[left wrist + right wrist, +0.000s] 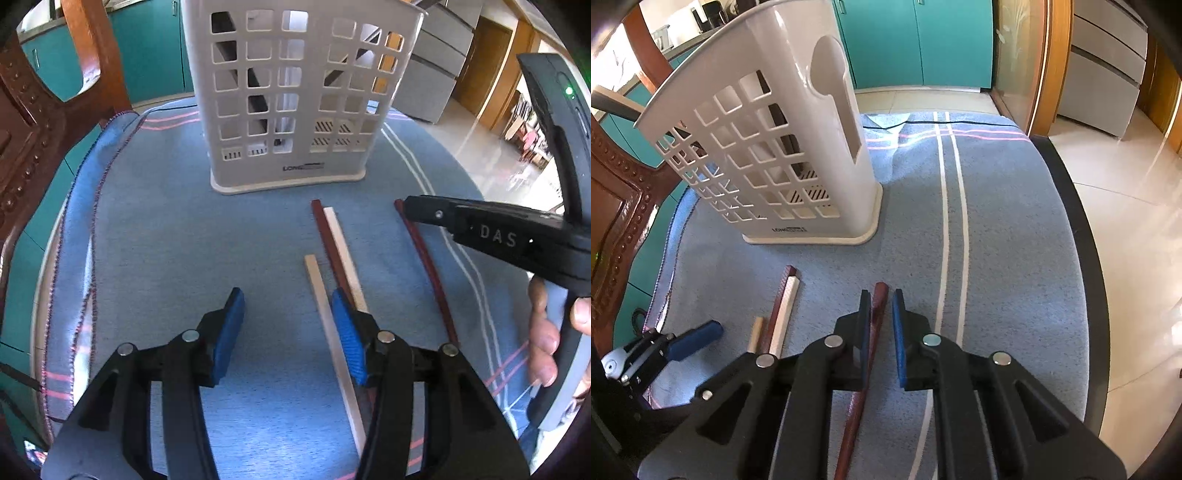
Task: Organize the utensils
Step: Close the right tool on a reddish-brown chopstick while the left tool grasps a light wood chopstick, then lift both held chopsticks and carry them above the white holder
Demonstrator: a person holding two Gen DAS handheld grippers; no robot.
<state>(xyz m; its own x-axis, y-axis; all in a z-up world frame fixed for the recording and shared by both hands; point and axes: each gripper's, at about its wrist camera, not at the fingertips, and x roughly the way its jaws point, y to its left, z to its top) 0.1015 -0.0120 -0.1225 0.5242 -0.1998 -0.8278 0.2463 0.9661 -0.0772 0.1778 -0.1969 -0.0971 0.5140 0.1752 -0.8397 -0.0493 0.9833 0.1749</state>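
Straddling one dark red chopstick with your right gripper, jaws parted and not yet clamped.

Your left gripper hangs wide open, holding nothing, beside the three other chopsticks lying loose on the blue cloth. All sticks point toward the white utensil holder, standing upright just beyond. Bare cloth lies between tips and holder; table edge is close on your right.
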